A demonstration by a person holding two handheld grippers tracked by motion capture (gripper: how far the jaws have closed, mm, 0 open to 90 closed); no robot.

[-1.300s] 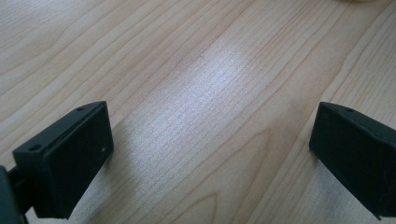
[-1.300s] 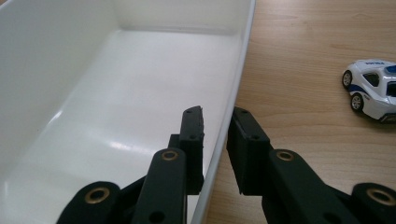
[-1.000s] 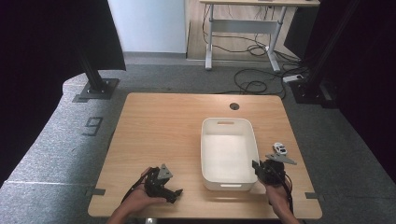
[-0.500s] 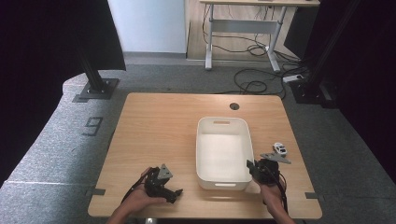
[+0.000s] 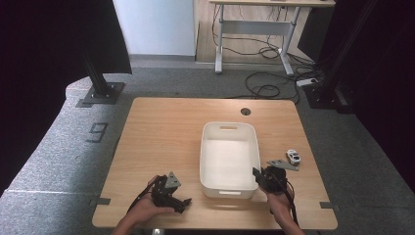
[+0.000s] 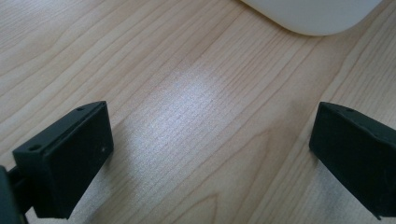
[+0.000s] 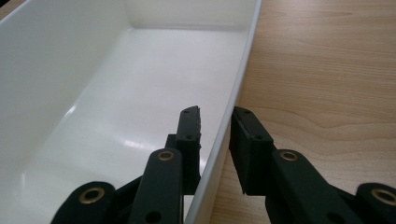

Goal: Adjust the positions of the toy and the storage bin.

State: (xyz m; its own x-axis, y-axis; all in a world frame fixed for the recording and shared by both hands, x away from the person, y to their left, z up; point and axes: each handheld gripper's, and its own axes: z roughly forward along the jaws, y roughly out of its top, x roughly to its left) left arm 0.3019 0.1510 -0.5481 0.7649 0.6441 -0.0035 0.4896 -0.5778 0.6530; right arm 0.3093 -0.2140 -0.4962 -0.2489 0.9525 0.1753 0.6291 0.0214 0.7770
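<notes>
The step in hand looks like moving the white bin (image 5: pixel 229 159) across the surface (image 5: pixel 161 142) by its rim. The right hand-held gripper (image 5: pixel 258 177) sits at the bin's near right corner, at about 4 o'clock from the bin's middle in the high view. In the right gripper view its jaws straddle the bin's right wall (image 7: pixel 233 93): one jaw inside the bin, the other outside over the wood, drawn narrow around the thin rim. Whether both pads press the plastic firmly I cannot tell, but the jaws appear closed on it.

The left hand-held gripper (image 5: pixel 172 197) rests low on the surface at about 8 o'clock from the bin, apart from it. Its jaws stand wide with nothing but bare wood between them, and the bin's rounded corner (image 6: pixel 313 14) shows at roughly 1 o'clock in the left gripper view.

The bin lies right of the surface's centre, long axis running from 12 to 6 o'clock, empty inside. A small toy car (image 5: pixel 293 156) sits at about 3 o'clock from the bin, just beyond the right hand-held gripper.

The next move, as I judge it, calls for a steady pull or slide with the pinched wall kept level, since a one-corner hold on a thin rim could slip or swing the bin around.
</notes>
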